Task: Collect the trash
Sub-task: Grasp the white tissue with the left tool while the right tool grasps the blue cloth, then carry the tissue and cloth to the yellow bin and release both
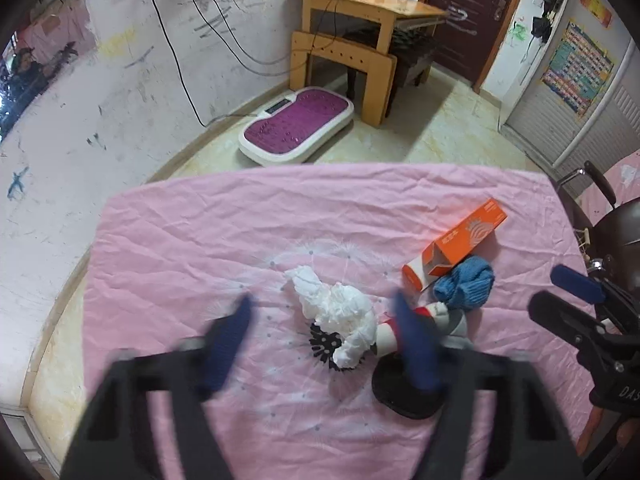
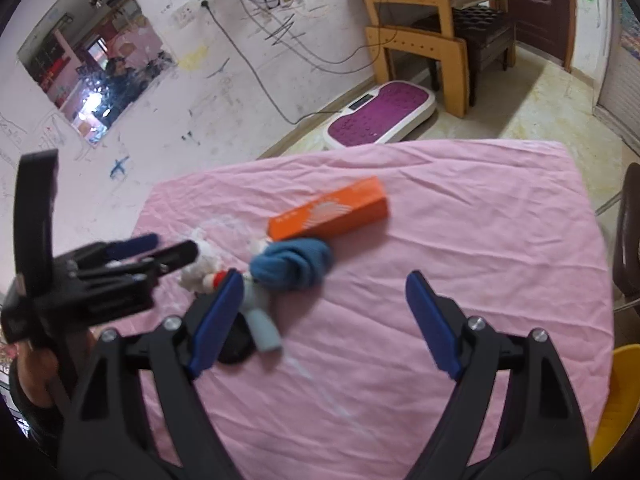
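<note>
Lying crumpled and white on pink cloth (image 1: 200, 240), tissue (image 1: 340, 312) sits between left claw's (image 1: 324, 340) parted jaws

Left claw (image 1: 324, 336) (blurred) and right claw (image 2: 320, 316) gape.

White letters "DAS" on the black body of the right gripper (image 1: 576, 288), print on the orange box (image 1: 460, 240) and the wall poster (image 1: 578, 68) too blurred to read
</note>
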`<act>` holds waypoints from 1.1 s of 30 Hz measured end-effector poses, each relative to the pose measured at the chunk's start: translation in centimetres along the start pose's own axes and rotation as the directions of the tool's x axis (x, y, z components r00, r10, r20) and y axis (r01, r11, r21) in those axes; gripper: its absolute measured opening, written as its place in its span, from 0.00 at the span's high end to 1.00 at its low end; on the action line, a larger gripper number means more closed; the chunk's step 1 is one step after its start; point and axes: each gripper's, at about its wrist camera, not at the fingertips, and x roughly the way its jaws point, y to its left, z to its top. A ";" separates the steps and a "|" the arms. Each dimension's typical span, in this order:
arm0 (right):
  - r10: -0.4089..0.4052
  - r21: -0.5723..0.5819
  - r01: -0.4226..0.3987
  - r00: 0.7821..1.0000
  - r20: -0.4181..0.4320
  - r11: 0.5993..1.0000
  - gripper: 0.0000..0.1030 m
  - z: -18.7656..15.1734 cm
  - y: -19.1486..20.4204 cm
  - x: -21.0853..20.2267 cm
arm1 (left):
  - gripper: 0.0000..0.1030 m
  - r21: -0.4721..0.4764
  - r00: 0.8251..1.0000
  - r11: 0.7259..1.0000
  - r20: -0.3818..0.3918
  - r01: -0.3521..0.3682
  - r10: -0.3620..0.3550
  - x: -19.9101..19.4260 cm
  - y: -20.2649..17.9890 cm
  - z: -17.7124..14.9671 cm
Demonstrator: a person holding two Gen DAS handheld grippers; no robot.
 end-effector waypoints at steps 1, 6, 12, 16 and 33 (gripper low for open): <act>0.008 0.001 -0.008 1.000 -0.006 1.000 0.22 0.2 0.3 0.4 | 0.58 -0.001 1.000 1.000 -0.008 0.010 -0.010 0.4 0.1 -0.1; 0.002 -0.010 -0.002 1.000 -0.021 1.000 0.23 0.7 1.7 2.3 | 0.82 0.002 0.996 0.997 -0.018 0.082 -0.082 1.3 0.1 -0.6; -0.038 -0.016 0.037 0.998 -0.043 0.999 0.56 1.3 2.2 4.1 | 0.87 -0.028 0.990 0.989 -0.008 0.144 -0.144 1.0 0.9 -1.1; -0.049 -0.026 0.048 0.998 -0.050 0.999 0.81 1.3 2.5 4.9 | 0.89 -0.037 0.986 0.986 -0.002 0.164 -0.165 0.9 1.3 -1.3; -0.063 0.010 0.062 0.986 0.154 0.998 0.84 -0.2 -1.3 -5.0 | 0.90 0.083 0.967 0.978 0.154 0.192 -0.203 -8.9 -4.8 -1.0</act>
